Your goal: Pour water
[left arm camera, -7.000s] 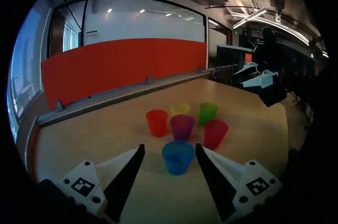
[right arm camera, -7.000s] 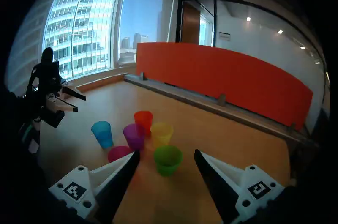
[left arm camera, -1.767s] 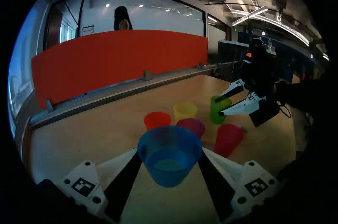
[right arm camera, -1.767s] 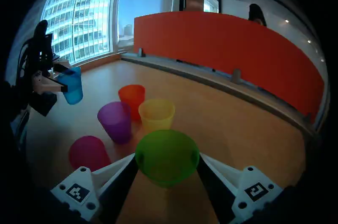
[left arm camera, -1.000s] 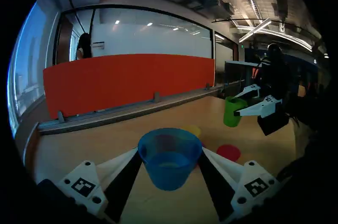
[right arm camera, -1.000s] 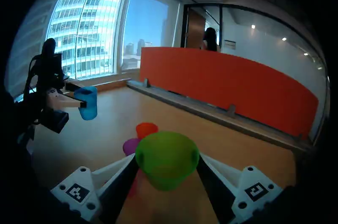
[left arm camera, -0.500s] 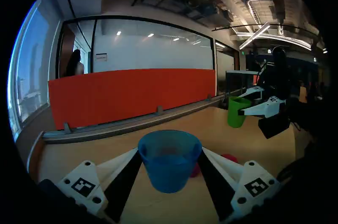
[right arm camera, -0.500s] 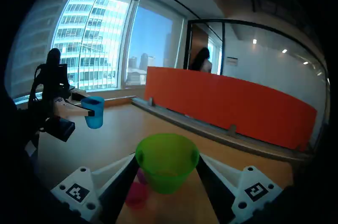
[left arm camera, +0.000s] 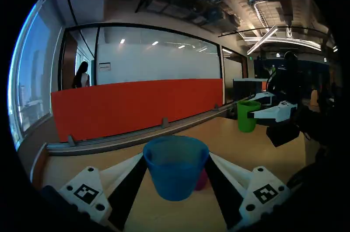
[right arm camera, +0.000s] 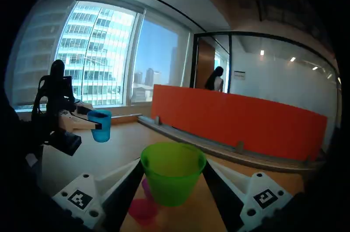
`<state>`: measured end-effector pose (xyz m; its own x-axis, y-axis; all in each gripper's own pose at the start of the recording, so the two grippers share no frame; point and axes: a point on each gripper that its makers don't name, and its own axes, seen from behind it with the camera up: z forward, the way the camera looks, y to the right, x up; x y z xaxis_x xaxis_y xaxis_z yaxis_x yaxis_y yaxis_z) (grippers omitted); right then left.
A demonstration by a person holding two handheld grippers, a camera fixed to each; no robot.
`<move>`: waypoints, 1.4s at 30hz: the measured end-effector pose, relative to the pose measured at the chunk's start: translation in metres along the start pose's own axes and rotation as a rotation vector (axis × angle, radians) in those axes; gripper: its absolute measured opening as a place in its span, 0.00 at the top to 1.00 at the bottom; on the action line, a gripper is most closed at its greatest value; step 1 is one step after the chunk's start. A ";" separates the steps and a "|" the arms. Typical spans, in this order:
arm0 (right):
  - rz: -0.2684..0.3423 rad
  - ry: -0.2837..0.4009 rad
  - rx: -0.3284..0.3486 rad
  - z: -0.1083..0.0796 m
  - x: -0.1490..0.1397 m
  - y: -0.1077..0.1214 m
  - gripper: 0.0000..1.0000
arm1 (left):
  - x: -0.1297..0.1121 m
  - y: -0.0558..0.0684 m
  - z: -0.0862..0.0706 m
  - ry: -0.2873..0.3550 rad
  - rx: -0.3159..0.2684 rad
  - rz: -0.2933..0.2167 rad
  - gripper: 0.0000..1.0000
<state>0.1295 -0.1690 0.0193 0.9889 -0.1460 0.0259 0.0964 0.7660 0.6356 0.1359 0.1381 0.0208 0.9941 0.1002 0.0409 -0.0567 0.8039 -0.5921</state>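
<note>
A: Grip status?
B: The left gripper (left arm camera: 176, 157) is closed onto the blue cup (left arm camera: 176, 175), with one finger pressing each side wall just under the rim. The right gripper (right arm camera: 173, 162) does the same on the green cup (right arm camera: 173, 177). Both cups are upright and clear of the table (left arm camera: 245, 144).
A: Where's green relative to blue?
B: In the left gripper view, green sits to the right and farther out, well apart, with the rims at roughly the same height. In the right gripper view, blue is off to the left, also farther out. So the gap runs sideways between the two hands, and neither cup is above the other.
A: Axes?
B: Both vertical, mouths up, no tilt. My read is that one cup has to come over the other's rim first, then tip toward the other hand.
A: Which one has the water?
B: Can't tell. Both cameras see the cup walls side-on, not the insides.
A: Change vs seven seconds back?
B: Back then both cups stood on the table in a cluster of six, and the fingers were wide open either side of them. Now both are gripped and lifted, and a pink cup (right arm camera: 140, 210) from the cluster sits low behind green. Versus half a second ago, both views ride a bit higher and the table is lower in frame. The cup spacing is about unchanged. The person (left arm camera: 82, 74) behind the orange partition (left arm camera: 140, 100) has moved along it.
</note>
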 end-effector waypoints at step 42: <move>0.006 0.055 0.136 0.014 0.011 -0.045 0.09 | 0.050 0.006 0.003 0.069 0.023 0.167 0.13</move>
<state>0.1345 -0.2136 0.0015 0.9945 -0.1044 -0.0101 0.0783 0.6744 0.7342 0.1850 0.1498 0.0217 0.9747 0.1934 -0.1124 -0.2228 0.7930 -0.5670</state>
